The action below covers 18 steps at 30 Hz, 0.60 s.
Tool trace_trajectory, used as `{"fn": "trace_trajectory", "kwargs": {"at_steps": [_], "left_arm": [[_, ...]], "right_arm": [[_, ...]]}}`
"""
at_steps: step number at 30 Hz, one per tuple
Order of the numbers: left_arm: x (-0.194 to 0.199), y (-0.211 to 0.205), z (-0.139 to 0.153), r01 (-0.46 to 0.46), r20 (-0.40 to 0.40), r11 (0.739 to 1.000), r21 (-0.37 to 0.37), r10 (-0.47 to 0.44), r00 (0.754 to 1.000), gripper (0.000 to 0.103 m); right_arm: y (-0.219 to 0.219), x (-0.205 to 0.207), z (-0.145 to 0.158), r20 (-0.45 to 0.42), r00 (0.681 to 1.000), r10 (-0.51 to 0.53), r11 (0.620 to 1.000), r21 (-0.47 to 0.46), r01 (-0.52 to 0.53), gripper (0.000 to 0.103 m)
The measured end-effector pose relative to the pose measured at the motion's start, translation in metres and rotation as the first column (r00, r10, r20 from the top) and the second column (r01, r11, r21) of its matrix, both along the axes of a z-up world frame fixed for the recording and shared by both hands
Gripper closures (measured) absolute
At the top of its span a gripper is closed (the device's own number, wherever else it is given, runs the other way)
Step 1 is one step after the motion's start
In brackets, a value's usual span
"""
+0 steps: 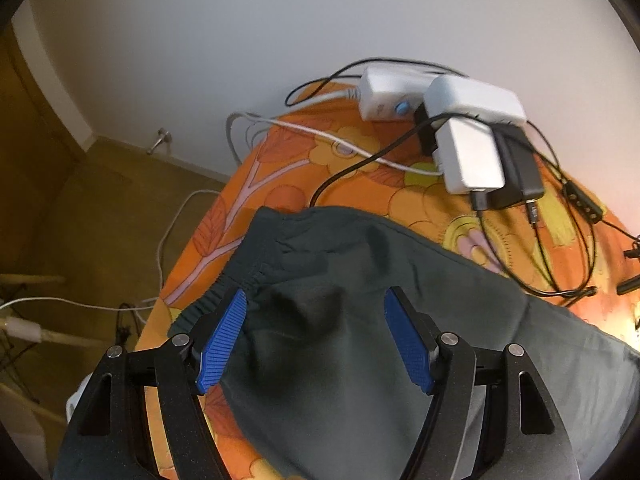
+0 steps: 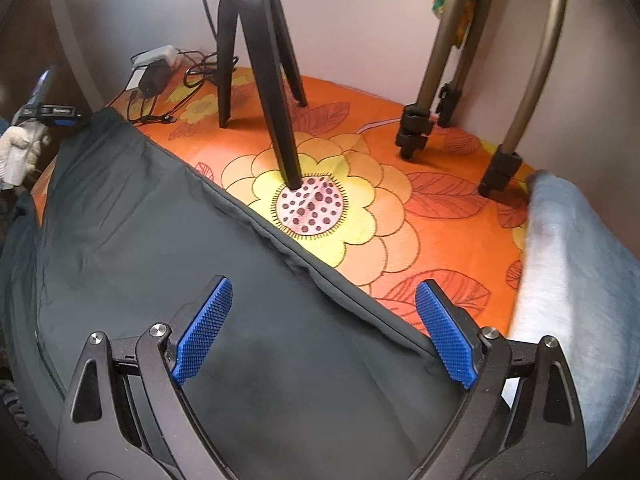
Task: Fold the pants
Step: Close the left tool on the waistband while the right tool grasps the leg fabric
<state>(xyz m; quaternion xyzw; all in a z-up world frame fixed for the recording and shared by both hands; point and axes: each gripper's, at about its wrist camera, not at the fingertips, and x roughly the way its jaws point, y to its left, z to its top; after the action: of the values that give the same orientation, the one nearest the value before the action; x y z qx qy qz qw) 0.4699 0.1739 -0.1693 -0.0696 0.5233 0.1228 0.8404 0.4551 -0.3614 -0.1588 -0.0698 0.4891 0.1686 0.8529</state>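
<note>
While both your grippers gape wide and hold nothing, the pants lie flat on the sheet beneath them. Your left gripper hangs over the waistband; your right gripper straddles the far seam, which runs diagonally leftward towards the chargers.

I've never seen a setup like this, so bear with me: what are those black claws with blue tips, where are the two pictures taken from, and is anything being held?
Those claws are hand-held grippers, one in each of a person's hands, each with a camera looking along its fingers. One picture comes from the left gripper, the other from the right gripper. Both are open and hold nothing. Under them lie dark pants on an orange flowered cloth. The left view shows the elastic waistband and, further back, chargers and cables. The right view shows a black tripod, a metal tripod and a light grey garment.
</note>
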Motion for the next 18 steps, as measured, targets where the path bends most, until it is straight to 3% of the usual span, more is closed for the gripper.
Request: {"fn": "trace_trajectory", "kwargs": {"at_steps": [5,10,15,17,18], "left_arm": [[0.002,-0.002,-0.01,0.006,-0.011,1.0,-0.003,-0.006,1.0,0.032],[0.005,-0.007,-0.015,0.033,-0.008,0.999,-0.008,-0.033,0.999,0.055],[0.008,-0.013,-0.012,0.077,0.012,0.997,-0.023,-0.077,0.997,0.093],[0.007,-0.017,-0.012,0.094,0.02,0.996,-0.004,-0.094,0.995,0.095],[0.007,-0.018,-0.011,0.096,0.025,0.995,0.002,-0.096,0.995,0.095]], "right_arm": [[0.005,0.007,-0.007,-0.023,1.0,0.02,1.0,0.015,-0.02,0.008],[0.007,0.02,-0.011,-0.035,0.999,0.022,1.0,0.012,-0.021,0.008],[0.016,0.032,-0.02,-0.068,0.997,0.048,0.999,-0.001,-0.048,0.008],[0.02,0.033,-0.024,-0.079,0.995,0.061,0.998,-0.005,-0.062,0.011],[0.021,0.033,-0.026,-0.086,0.994,0.066,0.998,0.0,-0.066,0.02]]}}
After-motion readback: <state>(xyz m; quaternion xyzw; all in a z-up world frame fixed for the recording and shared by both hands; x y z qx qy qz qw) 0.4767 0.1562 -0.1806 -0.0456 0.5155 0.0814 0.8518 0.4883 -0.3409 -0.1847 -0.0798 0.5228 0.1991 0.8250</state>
